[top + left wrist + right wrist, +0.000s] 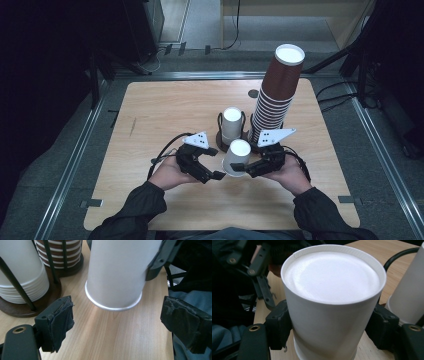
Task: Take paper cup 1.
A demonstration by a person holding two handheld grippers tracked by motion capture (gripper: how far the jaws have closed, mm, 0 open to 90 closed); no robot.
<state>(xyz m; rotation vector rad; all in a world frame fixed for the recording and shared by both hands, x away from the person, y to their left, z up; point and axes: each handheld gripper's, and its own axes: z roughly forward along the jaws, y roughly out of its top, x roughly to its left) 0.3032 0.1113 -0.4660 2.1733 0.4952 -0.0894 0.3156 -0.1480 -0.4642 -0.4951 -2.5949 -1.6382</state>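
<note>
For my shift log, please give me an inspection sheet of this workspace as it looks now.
Surface: wooden table, bare around the work.
Job's things: upside-down white cup, lifted off the table; white cup stack and tall brown cup stack, each in a wire holder.
Clutter: nothing seen.
Tongs: right tongs shut on the white cup; left tongs open, holding nothing.
Cables: black cable loops from left tongs.
Surroundings: grey floor, metal rails.

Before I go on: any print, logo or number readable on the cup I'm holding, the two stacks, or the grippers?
None to read. The white cup held by the right gripper is plain. The white stack and the brown stack show only stripes of rims. The left gripper bears no lettering.
</note>
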